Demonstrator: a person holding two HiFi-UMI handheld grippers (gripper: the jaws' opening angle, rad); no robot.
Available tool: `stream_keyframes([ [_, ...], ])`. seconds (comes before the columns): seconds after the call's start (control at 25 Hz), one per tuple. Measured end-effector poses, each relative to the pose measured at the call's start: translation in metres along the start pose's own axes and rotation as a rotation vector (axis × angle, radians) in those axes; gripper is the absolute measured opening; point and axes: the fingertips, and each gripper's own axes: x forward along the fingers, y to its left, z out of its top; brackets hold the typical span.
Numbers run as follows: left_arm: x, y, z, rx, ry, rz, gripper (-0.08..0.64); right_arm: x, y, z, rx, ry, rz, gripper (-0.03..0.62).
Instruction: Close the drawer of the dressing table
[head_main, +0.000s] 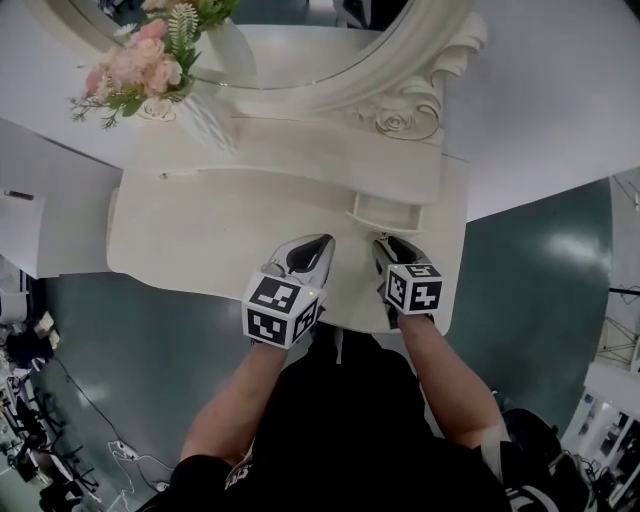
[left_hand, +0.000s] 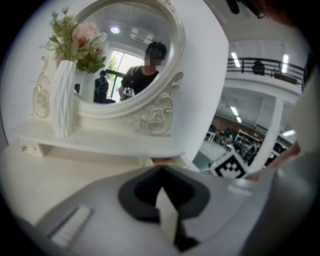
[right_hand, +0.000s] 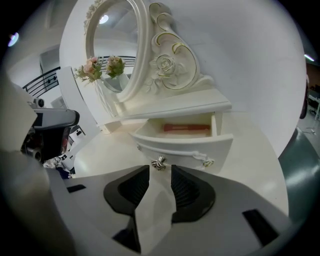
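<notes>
Head view: the mirror (head_main: 340, 75) and the flower bouquet (head_main: 140, 60), well beyond the jaws, are cut off by the top edge. The rear of the drawer (head_main: 385, 212), ahead of the right gripper (head_main: 386, 246) jaws, is hidden under the shelf (head_main: 300, 165).

Right gripper view: the red item (right_hand: 186, 128) inside the drawer, beyond the jaws, is too small to identify.

Left gripper view: the left gripper (left_hand: 161, 170) body hides nearly all of the drawer.

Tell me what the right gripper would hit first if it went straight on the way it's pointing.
Most likely the silver knob on the front of the open drawer: it sits just ahead of the right gripper, in line with the gap between its open jaws. Depth is unclear.
</notes>
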Motion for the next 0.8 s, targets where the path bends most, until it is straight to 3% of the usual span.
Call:
stream_keyframes([
  [0.32, -0.017, 0.009, -0.005, -0.047, -0.021, 0.027, 0.009, 0.007, 0.002, -0.003, -0.024, 0.021, -0.025, 0.124],
  [0.48, -0.018, 0.009, -0.009, -0.062, -0.029, 0.027, 0.009, 0.011, 0.002, 0.000, -0.046, 0.040, -0.046, 0.089],
  [0.8, -0.024, 0.006, -0.002, -0.065, -0.054, 0.023, 0.009, 0.001, 0.006, 0.012, -0.092, 0.033, -0.023, 0.083],
])
